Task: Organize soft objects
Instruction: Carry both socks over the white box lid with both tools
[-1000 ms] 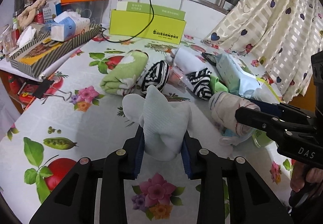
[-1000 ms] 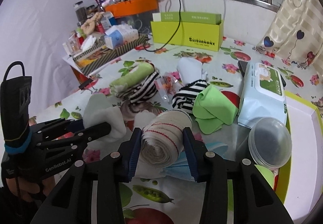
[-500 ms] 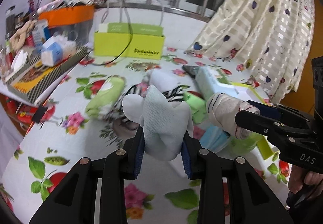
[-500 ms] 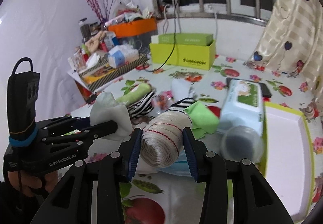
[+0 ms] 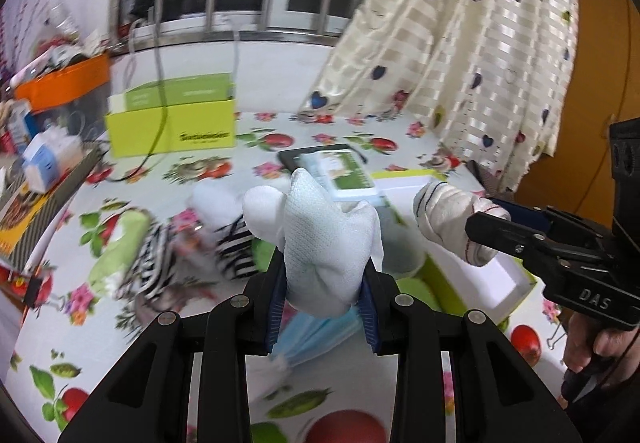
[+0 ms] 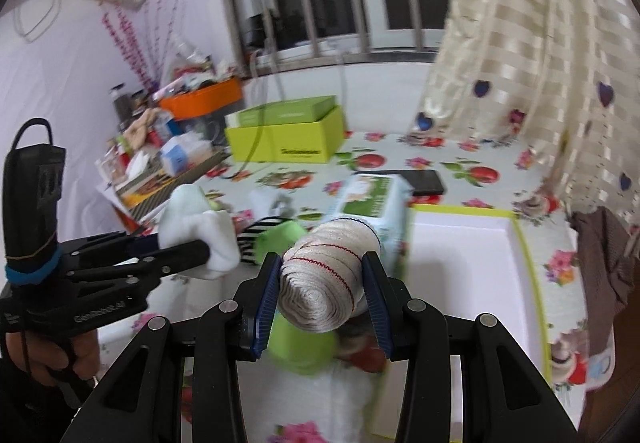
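Both pairs of fingers were partly closed, each pressing on a soft bundle: our left gripper [image 5: 323, 279] held a white sock bundle [image 5: 320, 235] and our right gripper [image 6: 322, 299] held a rolled cream sock with red stitching [image 6: 326, 275]. We judged the step to be carrying both to the white tray with the green rim [image 6: 472, 271], which lay on the floral tabletop [image 5: 132, 199] just beyond the right fingers. To do it well, we reckoned we should keep both grips steady, pass above the wet-wipes pack [image 6: 370, 199] and the striped and green cloths [image 5: 132, 263], and let go only once each bundle was low over the tray's bare floor. The roll sat squarely between the blue pads [image 6: 268, 303], its coiled end facing the camera; the white bundle stood upright between its pads, bulging well above them.
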`<control>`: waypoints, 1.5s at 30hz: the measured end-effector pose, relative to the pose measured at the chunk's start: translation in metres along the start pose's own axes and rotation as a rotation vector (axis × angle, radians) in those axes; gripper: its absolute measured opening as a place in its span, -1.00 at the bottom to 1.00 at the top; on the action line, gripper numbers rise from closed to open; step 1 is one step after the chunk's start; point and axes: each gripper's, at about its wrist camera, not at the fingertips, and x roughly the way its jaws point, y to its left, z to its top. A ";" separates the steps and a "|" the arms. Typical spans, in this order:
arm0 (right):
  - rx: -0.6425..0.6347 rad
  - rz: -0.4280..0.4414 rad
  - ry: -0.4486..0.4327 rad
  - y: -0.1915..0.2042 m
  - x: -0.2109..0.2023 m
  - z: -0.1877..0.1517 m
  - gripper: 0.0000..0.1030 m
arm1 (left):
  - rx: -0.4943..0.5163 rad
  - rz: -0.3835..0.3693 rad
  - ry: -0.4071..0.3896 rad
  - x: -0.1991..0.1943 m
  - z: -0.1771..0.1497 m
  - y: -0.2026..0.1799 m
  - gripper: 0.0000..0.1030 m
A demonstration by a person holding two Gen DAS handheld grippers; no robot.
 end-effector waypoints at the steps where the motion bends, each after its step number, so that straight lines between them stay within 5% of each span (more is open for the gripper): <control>1: 0.009 -0.008 -0.001 -0.006 -0.001 -0.001 -0.23 | 0.015 -0.007 0.000 0.003 0.003 -0.008 -0.34; 22: 0.186 -0.075 0.093 -0.122 0.031 -0.042 -0.22 | 0.124 -0.105 0.102 0.070 0.024 -0.092 -0.34; 45: 0.232 -0.157 0.053 -0.144 0.005 -0.050 0.08 | 0.230 -0.176 0.277 0.137 0.005 -0.143 -0.22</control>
